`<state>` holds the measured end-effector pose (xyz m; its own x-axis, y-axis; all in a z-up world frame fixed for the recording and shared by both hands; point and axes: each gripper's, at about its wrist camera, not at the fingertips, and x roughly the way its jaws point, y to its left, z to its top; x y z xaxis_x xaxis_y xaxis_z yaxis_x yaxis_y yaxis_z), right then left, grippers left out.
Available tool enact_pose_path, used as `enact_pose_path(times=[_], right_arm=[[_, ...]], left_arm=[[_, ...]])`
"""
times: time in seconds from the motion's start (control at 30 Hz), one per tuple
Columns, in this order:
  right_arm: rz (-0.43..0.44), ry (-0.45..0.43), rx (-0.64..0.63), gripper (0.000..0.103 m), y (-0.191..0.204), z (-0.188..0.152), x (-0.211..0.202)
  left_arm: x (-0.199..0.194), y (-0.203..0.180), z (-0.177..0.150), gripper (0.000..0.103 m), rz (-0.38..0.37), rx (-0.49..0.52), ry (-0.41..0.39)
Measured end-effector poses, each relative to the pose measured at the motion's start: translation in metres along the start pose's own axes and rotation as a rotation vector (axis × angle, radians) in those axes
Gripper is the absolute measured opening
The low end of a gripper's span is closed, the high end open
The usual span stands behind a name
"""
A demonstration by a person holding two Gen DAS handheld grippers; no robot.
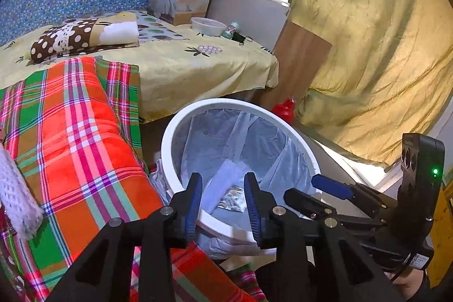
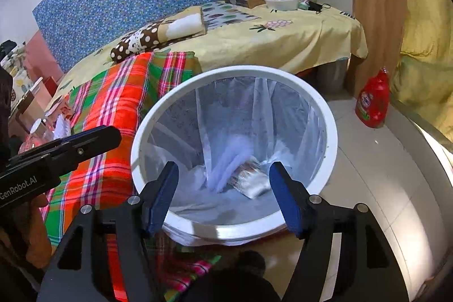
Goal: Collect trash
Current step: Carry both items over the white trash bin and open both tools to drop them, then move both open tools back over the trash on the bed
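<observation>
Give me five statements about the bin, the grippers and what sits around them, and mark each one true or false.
1. The white bin is lined with a clear plastic bag. True.
2. The bin is empty. False: a blurred white piece and a printed wrapper are inside it.
3. The right gripper is clamped on a wrapper. False: its jaws stand wide open with nothing between them.
4. A red bottle stands on the floor beyond the bin. True.
5. The left gripper is over the yellow bedsheet. False: it is at the bin's near rim, jaws open.
</observation>
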<state>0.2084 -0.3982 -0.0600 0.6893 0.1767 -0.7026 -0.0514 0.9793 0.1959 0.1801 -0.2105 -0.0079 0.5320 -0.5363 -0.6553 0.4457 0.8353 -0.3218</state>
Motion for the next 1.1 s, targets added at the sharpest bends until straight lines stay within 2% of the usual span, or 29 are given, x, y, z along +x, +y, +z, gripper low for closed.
enact_pose_path(times=[0.2,0.5,0.67,0.97,1.1], right_arm=[[0.03,-0.044,-0.005,0.068,0.008,-0.001,-0.014],[0.127,-0.092,-0.065,0.068,0.042,-0.003,-0.028],[0.172,-0.088,-0.117,0.068,0.064,-0.006,-0.027],[0.307,-0.055,-0.186,0.068,0.105,-0.013,-0.026],[0.333,-0.039,-0.209,0.068,0.12,-0.016,-0.025]], left_arm=[[-0.021,0.008,-0.008,0.03,0.04,-0.022,-0.025],[-0.071,0.031,-0.032,0.03,0.15,-0.083,-0.083],[-0.098,0.046,-0.048,0.03,0.216,-0.11,-0.117],[-0.14,0.077,-0.075,0.03,0.321,-0.193,-0.16],[-0.156,0.087,-0.084,0.03,0.364,-0.21,-0.179]])
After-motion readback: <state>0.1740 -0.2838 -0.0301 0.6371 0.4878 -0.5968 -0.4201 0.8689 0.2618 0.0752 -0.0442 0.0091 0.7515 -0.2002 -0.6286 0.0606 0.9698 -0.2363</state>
